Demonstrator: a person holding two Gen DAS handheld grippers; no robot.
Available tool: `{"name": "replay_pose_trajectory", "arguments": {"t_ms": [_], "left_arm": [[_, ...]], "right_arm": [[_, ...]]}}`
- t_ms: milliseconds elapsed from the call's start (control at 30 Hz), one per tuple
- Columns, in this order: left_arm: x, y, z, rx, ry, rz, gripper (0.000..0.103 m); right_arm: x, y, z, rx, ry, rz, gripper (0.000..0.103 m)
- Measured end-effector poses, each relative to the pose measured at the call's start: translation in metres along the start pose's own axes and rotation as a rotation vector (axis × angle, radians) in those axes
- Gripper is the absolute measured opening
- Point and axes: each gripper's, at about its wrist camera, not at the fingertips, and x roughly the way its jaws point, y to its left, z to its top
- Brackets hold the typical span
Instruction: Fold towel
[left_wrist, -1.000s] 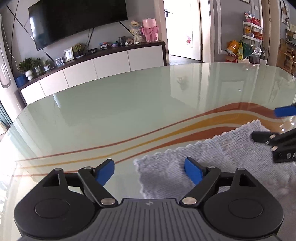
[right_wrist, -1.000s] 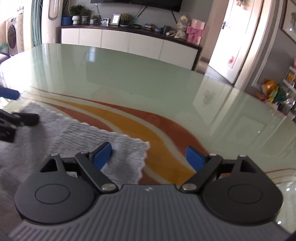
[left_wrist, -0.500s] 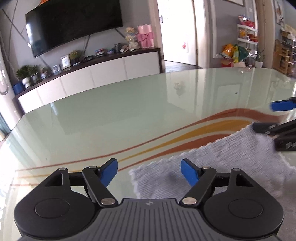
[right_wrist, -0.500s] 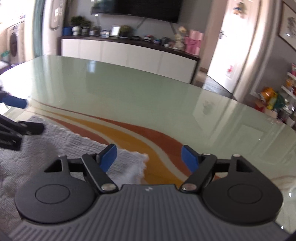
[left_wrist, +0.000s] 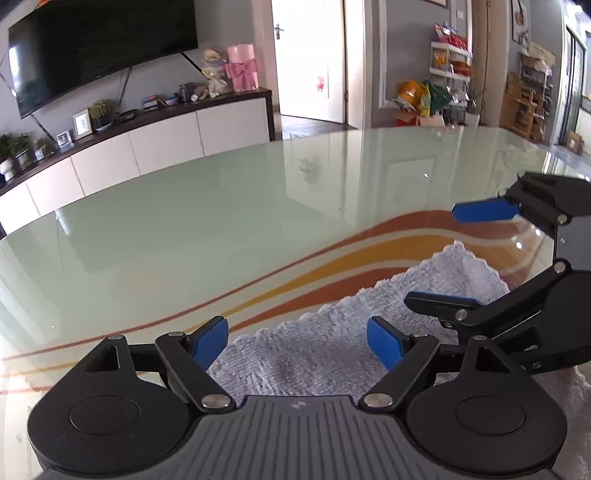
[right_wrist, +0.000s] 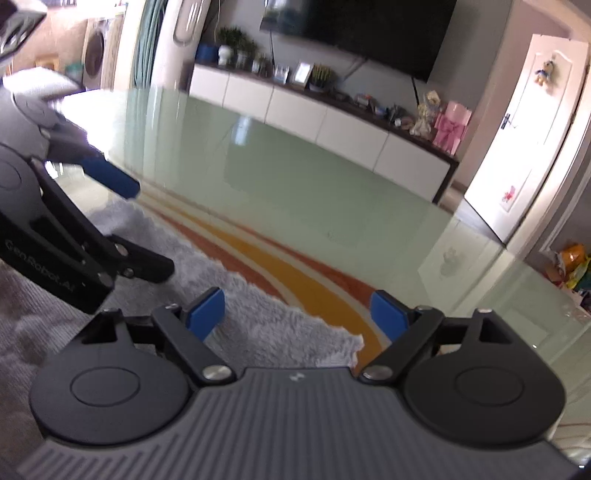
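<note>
A grey-white towel (left_wrist: 332, 339) lies flat on the glass table (left_wrist: 221, 229). My left gripper (left_wrist: 297, 343) is open and empty above the towel's far left corner. My right gripper (right_wrist: 297, 315) is open and empty above the towel (right_wrist: 258, 321) near its far right corner. The right gripper also shows at the right of the left wrist view (left_wrist: 469, 258), close beside the left one. The left gripper shows at the left of the right wrist view (right_wrist: 140, 229). The near part of the towel is hidden under both grippers.
The table top (right_wrist: 295, 192) is pale green glass with orange and red curved stripes (left_wrist: 332, 266). A white sideboard (left_wrist: 147, 144) with a television above it stands beyond the table's far edge.
Both grippers have moved toward each other over the towel, each now looming large in the other's view. Both stay open.
</note>
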Motion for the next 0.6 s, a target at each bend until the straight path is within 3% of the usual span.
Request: {"name": "replay_pose_trajectory", "arguments": {"t_ms": [133, 267, 333, 433, 600], "left_arm": [[0.001, 0.012, -0.008, -0.038, 0.002, 0.010, 0.096], [-0.008, 0.020, -0.015, -0.031, -0.015, 0.052, 0.095], [-0.014, 0.021, -0.016, -0.023, -0.021, 0.070, 0.091], [-0.022, 0.024, -0.018, -0.029, -0.036, 0.080, 0.091], [-0.023, 0.037, -0.024, -0.080, -0.006, 0.103, 0.091]], "right_arm": [[0.001, -0.015, -0.004, 0.038, 0.023, -0.047, 0.093], [-0.001, -0.030, -0.011, 0.078, 0.036, -0.071, 0.093], [-0.007, -0.033, -0.009, 0.080, 0.005, -0.072, 0.085], [-0.016, -0.027, -0.004, 0.074, -0.052, -0.013, 0.087], [-0.019, 0.016, 0.007, -0.111, -0.076, 0.111, 0.087]]}}
